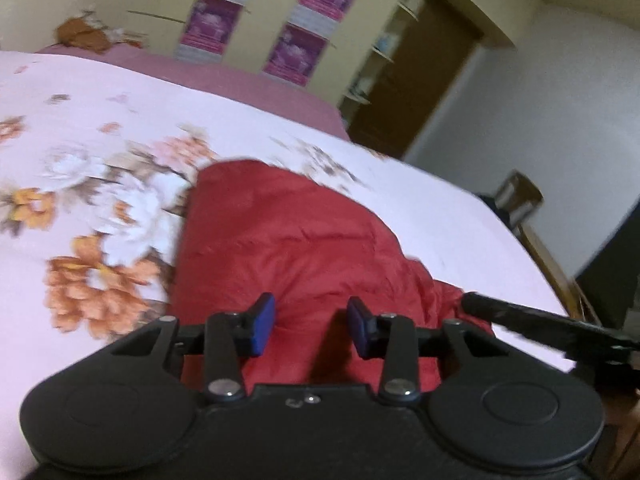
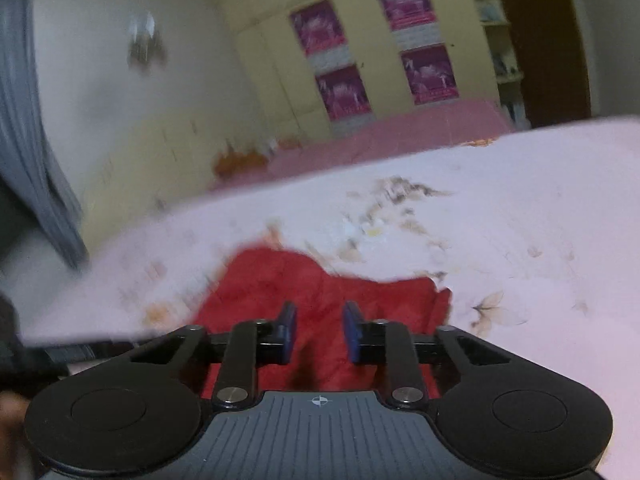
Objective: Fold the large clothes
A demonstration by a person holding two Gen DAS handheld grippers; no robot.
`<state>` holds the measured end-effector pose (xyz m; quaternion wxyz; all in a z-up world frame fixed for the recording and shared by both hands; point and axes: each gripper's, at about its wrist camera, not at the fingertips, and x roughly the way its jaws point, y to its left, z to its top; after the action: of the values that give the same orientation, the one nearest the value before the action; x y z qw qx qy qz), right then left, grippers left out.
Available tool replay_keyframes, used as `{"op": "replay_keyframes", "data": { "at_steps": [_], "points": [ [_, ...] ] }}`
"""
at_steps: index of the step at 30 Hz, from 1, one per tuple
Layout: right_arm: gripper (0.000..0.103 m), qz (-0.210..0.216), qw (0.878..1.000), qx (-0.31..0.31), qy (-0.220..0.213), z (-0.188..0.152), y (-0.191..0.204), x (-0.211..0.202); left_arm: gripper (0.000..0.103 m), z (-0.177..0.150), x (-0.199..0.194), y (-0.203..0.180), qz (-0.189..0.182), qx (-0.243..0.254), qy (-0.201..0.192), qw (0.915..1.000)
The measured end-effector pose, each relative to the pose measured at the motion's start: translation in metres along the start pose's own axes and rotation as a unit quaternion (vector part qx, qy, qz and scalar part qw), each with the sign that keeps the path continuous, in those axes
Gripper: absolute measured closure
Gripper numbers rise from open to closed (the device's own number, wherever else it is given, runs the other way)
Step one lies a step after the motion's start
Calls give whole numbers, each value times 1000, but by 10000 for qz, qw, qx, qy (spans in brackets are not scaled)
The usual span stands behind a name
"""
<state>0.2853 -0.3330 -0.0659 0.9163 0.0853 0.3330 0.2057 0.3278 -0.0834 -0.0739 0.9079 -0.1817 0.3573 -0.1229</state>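
Red garment [image 1: 296, 248] lies crumpled on floral bedspread [image 1: 80, 152], directly ahead of and beneath both grippers. Its long axis runs away from left gripper [image 1: 311, 328], narrowing toward a rounded far end. Left gripper: 2 blue pads [image 1: 264, 325] apart, nothing clamped, cloth seen through the gap. Right gripper [image 2: 319, 332]: pads parted, narrower gap, released, red fabric below. Wardrobe [image 2: 380, 52] with 4 purple posters beyond. No containers visible.
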Motion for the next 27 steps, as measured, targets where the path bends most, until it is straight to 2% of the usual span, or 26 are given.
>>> {"op": "replay_keyframes", "data": {
  "at_steps": [3, 8, 11, 14, 16, 20, 23, 27],
  "points": [
    [88, -471, 9979, -34, 441, -22, -4, 26, 66, -13, 10, -11, -125, 164, 164, 9997],
    [89, -736, 9953, 259, 569, -52, -15, 54, 66, -23, 25, -20, -158, 552, 340, 9978],
    [89, -811, 9942, 345, 615, -51, -13, 57, 66, -21, 29, -14, -222, 520, 434, 9975],
    [89, -933, 9922, 406, 717, -32, -11, 44, 65, -14, 9, -13, -306, 450, 474, 9974],
    [89, -718, 9954, 422, 483, -19, -1, 16, 64, -14, -13, -14, -338, 513, 411, 9973],
    [89, -91, 9989, -59, 454, -11, 29, -33, 65, -24, -53, -9, -418, 538, 425, 9968],
    [89, 190, 9973, -351, 610, -24, 47, -54, 65, -40, -72, -7, -440, 583, 519, 9960],
    [89, 297, 9936, -639, 885, -55, 58, -61, 65, -58, -77, -8, -459, 784, 592, 9941]
  ]
}}
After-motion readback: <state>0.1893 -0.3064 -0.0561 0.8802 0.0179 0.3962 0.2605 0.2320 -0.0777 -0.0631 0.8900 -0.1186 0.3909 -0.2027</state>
